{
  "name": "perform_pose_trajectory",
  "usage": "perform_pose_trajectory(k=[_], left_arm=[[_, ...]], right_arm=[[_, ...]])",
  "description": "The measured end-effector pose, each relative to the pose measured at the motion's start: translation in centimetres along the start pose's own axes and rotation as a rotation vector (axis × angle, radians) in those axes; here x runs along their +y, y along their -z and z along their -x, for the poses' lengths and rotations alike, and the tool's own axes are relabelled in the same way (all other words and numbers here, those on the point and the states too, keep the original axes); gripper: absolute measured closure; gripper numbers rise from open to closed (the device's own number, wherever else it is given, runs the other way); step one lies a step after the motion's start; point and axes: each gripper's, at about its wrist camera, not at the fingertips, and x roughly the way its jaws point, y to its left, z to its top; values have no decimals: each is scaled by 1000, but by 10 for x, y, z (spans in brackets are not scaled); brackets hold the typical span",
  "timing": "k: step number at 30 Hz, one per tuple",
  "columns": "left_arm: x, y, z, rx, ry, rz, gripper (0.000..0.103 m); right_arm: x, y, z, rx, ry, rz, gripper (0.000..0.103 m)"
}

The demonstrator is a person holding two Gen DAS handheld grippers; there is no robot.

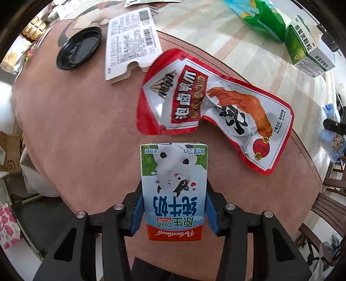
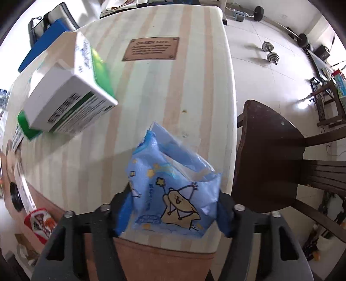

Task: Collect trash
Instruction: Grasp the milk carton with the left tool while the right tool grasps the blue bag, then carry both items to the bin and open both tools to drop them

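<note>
Left wrist view: small milk carton (image 1: 174, 190) clamped between the blue pads (image 1: 136, 213) of the left tool (image 1: 174, 207), printed face up and upside down to the camera, raised over a brown mat (image 1: 75, 134) on the bench. Just beyond the carton, a crumpled red-and-white snack pouch (image 1: 207, 108) lying flat on the mat, one end toward the mat's right edge. Farther back, a white printed card sleeve (image 1: 129, 41) beside a black plastic lid (image 1: 79, 50), both near the mat's far edge. Past that edge, striped bench top (image 1: 216, 32) carrying a green bag (image 1: 266, 19) and a green-and-white medicine box (image 1: 309, 47) toward the far right corner. Right wrist view: blue tissue pack (image 2: 170, 190) with a cartoon bear, gripped by the right tool (image 2: 170, 214), pads pressed against both its sides, held above the near right edge of the striped bench (image 2: 194, 86). Medicine box (image 2: 69, 95) again, tilted, to the left side. Brown plaque (image 2: 151, 49) set flat toward the far edge. Dark wooden chair (image 2: 270, 155) close against the right edge; dumbbell (image 2: 270, 53) on the tiled floor (image 2: 259, 71) beyond.
</note>
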Motion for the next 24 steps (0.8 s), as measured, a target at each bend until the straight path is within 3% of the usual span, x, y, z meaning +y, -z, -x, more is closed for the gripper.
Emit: perform_pose_trajectory(k=[6,16,24], left_arm=[[24,27,23,-27,-14,0,58],[69,78,93,-146,-19,32,58],[114,110,135,-253,28,83,58]], right_arm=[[7,29,12,11,-38,60,60],[40,86,62,-2,-141,188,60],[102,156,113,-45,-226,315,60]])
